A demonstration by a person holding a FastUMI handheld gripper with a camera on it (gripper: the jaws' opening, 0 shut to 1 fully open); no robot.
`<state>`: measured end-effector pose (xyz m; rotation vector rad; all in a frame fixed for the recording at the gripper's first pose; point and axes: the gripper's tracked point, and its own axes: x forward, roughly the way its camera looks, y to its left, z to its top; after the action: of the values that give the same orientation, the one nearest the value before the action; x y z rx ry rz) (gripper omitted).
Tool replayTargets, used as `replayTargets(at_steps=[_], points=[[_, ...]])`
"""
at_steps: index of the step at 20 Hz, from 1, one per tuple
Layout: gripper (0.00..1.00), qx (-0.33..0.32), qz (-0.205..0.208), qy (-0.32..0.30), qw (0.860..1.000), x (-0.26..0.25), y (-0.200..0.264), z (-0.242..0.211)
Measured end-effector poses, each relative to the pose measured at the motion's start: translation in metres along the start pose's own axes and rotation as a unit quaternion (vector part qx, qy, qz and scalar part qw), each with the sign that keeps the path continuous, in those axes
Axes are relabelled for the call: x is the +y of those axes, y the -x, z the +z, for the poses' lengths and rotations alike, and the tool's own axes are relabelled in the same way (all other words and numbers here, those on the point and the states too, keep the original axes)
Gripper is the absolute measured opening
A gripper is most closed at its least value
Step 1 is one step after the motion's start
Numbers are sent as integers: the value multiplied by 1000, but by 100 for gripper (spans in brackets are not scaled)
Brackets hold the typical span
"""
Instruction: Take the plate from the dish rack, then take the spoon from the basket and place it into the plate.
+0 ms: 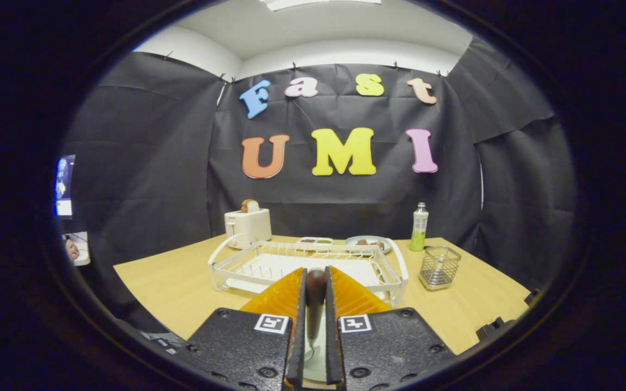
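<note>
1. Spoon (pixel 315 296): dark wooden handle standing upright between the two fingers of the claw (pixel 315 282), which is clamped on it; the metal end hangs below, over a pale surface glimpsed in the gap that may be the plate, though this cannot be told for sure.
2. Progress, as judged: the spoon is out of the basket (pixel 439 266), which stands empty on the bench (pixel 171 282); the dish rack (pixel 305 263) just beyond the fingers holds no plate. Lowering and releasing the spoon appear to remain.
3. Surroundings: toaster (pixel 248 224), bottle (pixel 419 227) and two small dishes (pixel 368 242) behind the rack.
</note>
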<state>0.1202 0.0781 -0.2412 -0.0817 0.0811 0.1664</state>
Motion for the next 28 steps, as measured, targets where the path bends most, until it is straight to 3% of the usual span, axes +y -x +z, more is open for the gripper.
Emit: replayTargets(at_steps=[4, 7, 11, 15, 23, 28], points=[[23, -2, -35, -3, 999, -25, 0, 7], [30, -19, -64, -15, 998, -49, 8, 20], [63, -26, -84, -28, 996, -75, 25, 31], [99, -5, -74, -31, 997, -78, 39, 23], [100, -2, -94, -68, 993, -102, 79, 37], [100, -13, -82, -53, 995, -91, 103, 58]])
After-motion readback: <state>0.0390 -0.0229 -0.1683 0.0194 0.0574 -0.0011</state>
